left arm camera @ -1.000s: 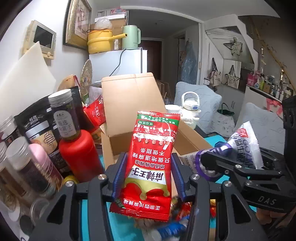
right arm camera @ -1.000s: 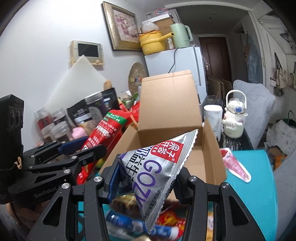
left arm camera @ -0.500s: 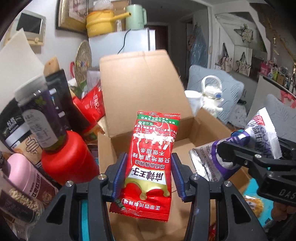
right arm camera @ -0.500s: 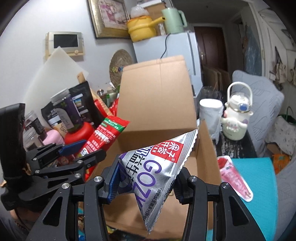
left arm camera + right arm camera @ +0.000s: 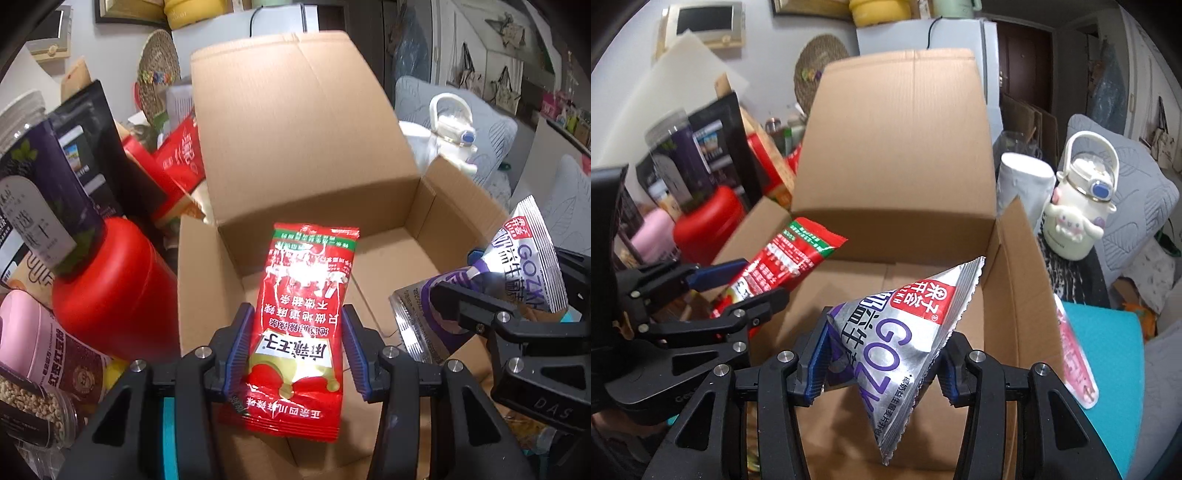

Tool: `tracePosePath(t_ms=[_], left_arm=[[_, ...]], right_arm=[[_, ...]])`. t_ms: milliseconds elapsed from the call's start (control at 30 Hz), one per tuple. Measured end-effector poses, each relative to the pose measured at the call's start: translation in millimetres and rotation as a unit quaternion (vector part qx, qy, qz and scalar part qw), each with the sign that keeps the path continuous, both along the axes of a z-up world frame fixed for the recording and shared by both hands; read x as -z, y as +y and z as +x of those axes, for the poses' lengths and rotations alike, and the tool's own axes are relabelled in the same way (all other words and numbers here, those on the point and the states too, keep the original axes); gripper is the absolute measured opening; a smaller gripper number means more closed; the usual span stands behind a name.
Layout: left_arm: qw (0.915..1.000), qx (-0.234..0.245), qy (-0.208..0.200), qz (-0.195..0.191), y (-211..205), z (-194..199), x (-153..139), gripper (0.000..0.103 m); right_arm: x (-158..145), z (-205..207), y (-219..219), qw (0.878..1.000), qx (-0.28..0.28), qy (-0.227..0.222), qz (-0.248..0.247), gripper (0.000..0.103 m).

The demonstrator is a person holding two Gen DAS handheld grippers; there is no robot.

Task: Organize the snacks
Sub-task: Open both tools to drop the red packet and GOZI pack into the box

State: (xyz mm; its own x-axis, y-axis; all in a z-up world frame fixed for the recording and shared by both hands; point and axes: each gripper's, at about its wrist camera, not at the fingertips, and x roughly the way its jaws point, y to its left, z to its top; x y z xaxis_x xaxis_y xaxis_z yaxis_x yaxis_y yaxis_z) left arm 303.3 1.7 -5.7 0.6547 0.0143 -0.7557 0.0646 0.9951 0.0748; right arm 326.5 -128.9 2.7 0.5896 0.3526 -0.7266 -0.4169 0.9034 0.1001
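Observation:
An open cardboard box (image 5: 424, 206) stands in front of both grippers, its far flap upright; its floor looks bare. My left gripper (image 5: 295, 347) is shut on a red snack packet (image 5: 306, 295) and holds it over the box's near left part. My right gripper (image 5: 882, 358) is shut on a silver and purple triangular snack pouch (image 5: 905, 325) over the box's near right part. The box (image 5: 901, 147) also shows in the right wrist view, with the left gripper (image 5: 738, 284) and the red packet (image 5: 790, 254) at left. The right gripper (image 5: 461, 291) and pouch (image 5: 524, 258) show at right in the left wrist view.
Left of the box stand a red canister (image 5: 107, 288), a purple-labelled jar (image 5: 40, 192), a pink tin (image 5: 40, 347), black pouches and red packets (image 5: 181, 151). Right of it are a white cup (image 5: 1023, 188), a white kettle-shaped bottle (image 5: 1082, 206) and a pink packet (image 5: 1075, 362) on a teal mat (image 5: 1115, 369).
Both grippers have moved forward and tipped down over the open box, each still holding its snack. The loose snacks on the table have dropped out of view.

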Motion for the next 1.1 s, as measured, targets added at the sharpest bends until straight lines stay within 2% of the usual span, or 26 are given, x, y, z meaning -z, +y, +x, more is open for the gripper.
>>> tracePosePath(t_ms=[133,200,267,500,567,833,1100], left_arm=[[0.9998,-0.005,0.016,0.007,0,4,7,0.047],[0.9996,-0.011,0.023,0.014,0,8,10,0.047],[0.9993,-0.017,0.032,0.01,3,11,13,0.047],[0.999,-0.03,0.025,0.019,6,8,6,0.048],[0.9989,-0.035,0.015,0.029,6,4,-1,0.048],[0.9985,-0.044,-0.024,0.022,10,-15,-38,0.049],[0.9957,-0.045,-0.08,0.012,8,-50,-87,0.049]], right_arm=[[10,1,2,1.0,0.007,0.0,-0.028,0.051],[15,1,2,0.999,0.012,-0.001,-0.041,0.057],[16,-1,2,0.998,0.02,-0.009,-0.054,0.069],[9,-6,-3,0.998,0.024,-0.009,-0.05,0.069],[3,-8,-5,0.999,0.027,-0.013,-0.046,0.069],[-29,-28,-8,0.998,0.031,-0.043,-0.029,0.069],[-80,-64,-14,0.994,0.037,-0.106,-0.015,0.069]])
